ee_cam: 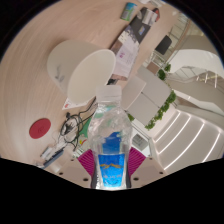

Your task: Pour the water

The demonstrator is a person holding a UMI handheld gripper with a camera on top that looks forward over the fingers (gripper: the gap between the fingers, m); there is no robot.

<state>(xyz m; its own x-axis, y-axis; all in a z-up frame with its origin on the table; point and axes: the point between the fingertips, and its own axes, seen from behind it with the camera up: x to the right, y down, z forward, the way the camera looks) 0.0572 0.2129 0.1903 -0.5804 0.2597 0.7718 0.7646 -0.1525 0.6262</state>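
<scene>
The gripper point(111, 172) is clamped on a clear plastic water bottle with a blue label point(111, 140), held upright near — seemingly lifted. Pouring is not begun; no receiving cup is clearly visible.

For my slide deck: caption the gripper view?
Jaws shut on a clear water bottle with a blue label, held upright above a white table.

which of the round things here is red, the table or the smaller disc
The small disc, lying left of the water bottle that the gripper holds, is red; the round table beyond is white.
</scene>
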